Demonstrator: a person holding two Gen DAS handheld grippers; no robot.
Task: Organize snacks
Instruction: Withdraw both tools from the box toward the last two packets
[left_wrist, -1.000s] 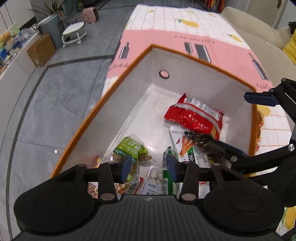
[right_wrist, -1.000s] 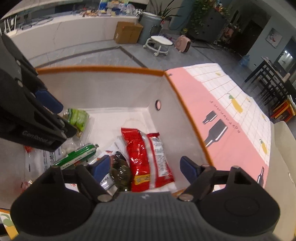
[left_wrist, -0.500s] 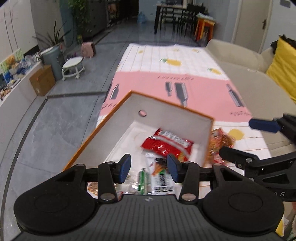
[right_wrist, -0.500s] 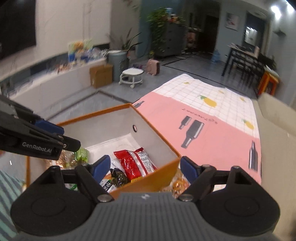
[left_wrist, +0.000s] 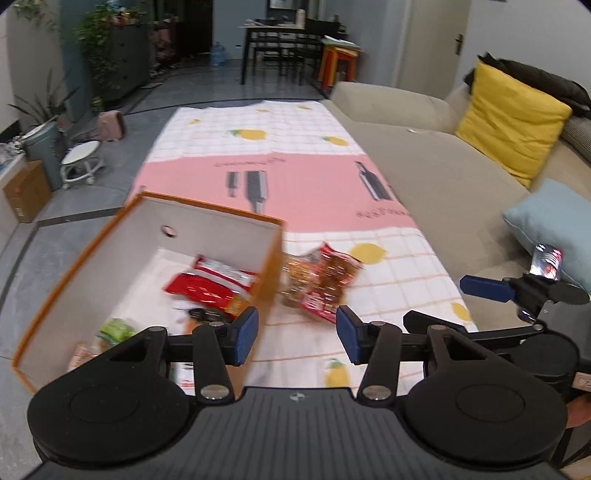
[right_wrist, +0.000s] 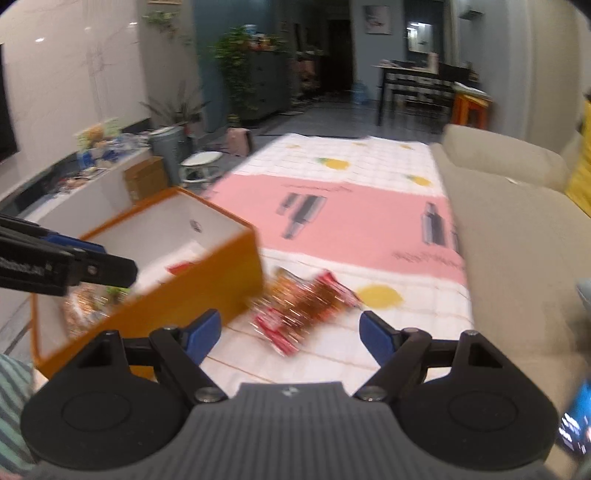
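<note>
An orange box (left_wrist: 266, 266) with white inner walls stands on the tablecloth and holds a red packet (left_wrist: 210, 284), a green packet (left_wrist: 116, 328) and other snacks. A red and gold snack packet (left_wrist: 321, 284) lies on the cloth just right of the box. My left gripper (left_wrist: 297, 334) hangs above the box's near right corner, its jaws opening with nothing between them. In the right wrist view, my right gripper (right_wrist: 290, 332) stands open and empty above the cloth, close in front of the red and gold snack packet (right_wrist: 303, 306), with the orange box (right_wrist: 199, 291) to its left.
A pink and white tablecloth (left_wrist: 306, 184) with lemon prints covers the long table. A beige sofa (left_wrist: 443, 177) with a yellow cushion (left_wrist: 513, 122) and a blue cushion (left_wrist: 550, 225) runs along the right. Grey floor (left_wrist: 55, 229), a stool and a cardboard box lie to the left.
Both grippers have drawn back out of the box and swung right, toward the packet lying on the cloth. The left jaws have widened a little. The right gripper has rolled to level.
</note>
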